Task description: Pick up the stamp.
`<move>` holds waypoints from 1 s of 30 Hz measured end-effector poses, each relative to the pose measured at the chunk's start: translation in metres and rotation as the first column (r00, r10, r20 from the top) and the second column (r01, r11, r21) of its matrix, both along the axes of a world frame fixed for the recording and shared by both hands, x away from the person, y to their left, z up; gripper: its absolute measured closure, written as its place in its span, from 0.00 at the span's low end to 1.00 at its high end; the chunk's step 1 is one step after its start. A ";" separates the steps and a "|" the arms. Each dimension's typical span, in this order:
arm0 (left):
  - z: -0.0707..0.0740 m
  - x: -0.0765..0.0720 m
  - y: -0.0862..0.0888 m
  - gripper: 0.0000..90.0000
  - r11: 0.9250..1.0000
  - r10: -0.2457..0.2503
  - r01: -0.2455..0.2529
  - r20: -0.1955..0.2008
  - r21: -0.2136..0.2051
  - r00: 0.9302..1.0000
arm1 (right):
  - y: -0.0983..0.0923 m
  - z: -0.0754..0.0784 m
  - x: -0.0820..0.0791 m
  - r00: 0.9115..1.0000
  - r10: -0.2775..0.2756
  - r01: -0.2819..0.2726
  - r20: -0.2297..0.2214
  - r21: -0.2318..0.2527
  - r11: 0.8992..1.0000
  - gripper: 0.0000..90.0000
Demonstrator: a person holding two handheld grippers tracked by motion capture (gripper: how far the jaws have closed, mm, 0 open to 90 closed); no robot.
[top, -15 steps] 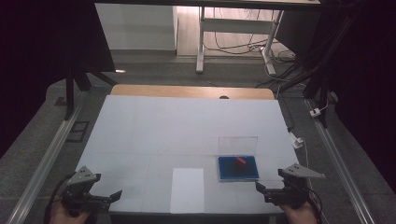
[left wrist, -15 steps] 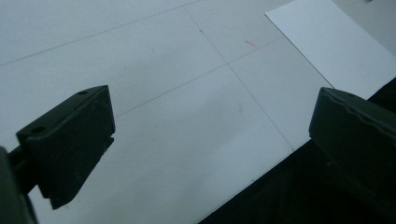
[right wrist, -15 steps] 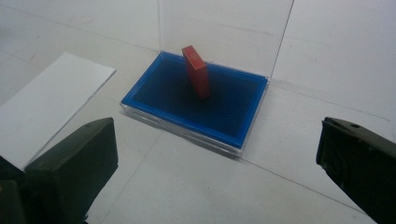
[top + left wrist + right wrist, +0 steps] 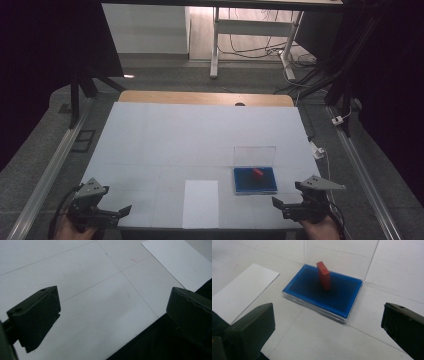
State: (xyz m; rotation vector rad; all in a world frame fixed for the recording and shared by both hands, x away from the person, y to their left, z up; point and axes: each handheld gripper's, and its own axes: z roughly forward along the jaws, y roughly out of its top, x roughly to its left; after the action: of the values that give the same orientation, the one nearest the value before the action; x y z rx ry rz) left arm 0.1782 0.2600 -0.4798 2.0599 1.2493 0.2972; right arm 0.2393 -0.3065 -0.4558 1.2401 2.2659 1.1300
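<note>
A shallow blue box [image 4: 255, 181] with a clear lid [image 4: 255, 155] standing upright at its far side sits right of centre on the white table. A small red block [image 4: 258, 173] stands tilted inside the blue box [image 4: 324, 293]; in the right gripper view the red block [image 4: 323, 275] leans in front of the clear lid [image 4: 342, 257]. My right gripper [image 4: 280, 205] hovers near the front edge, just right of the box, and the right gripper [image 4: 327, 322] is open and holds nothing. My left gripper [image 4: 120, 211] is at the front left, and the left gripper [image 4: 112, 312] is open over bare table.
A white sheet of paper [image 4: 201, 204] lies flat at the front centre between the grippers, and the sheet [image 4: 239, 292] lies left of the box. The table's front edge [image 4: 140, 332] runs right under the left gripper. Metal rails [image 4: 45, 175] flank the table.
</note>
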 end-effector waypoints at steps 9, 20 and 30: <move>0.000 0.001 0.002 0.00 1.000 0.001 -0.001 -0.010 -0.017 1.000 | 0.003 0.000 0.000 1.000 0.004 -0.003 0.001 -0.033 0.999 0.00; -0.001 0.001 0.003 0.00 1.000 -0.007 0.006 -0.017 -0.030 1.000 | 0.006 0.008 0.000 0.999 0.024 -0.022 0.039 -0.040 0.999 0.00; -0.001 0.002 0.004 0.00 0.999 -0.007 0.007 -0.019 -0.032 1.000 | 0.013 0.009 0.005 0.996 0.059 -0.055 0.061 -0.063 0.997 0.00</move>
State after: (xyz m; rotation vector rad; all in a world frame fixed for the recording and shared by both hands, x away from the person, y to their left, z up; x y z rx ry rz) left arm 0.1800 0.2636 -0.4807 2.0438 1.2502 0.2531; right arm 0.2439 -0.2931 -0.4468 1.1085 2.2849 1.0949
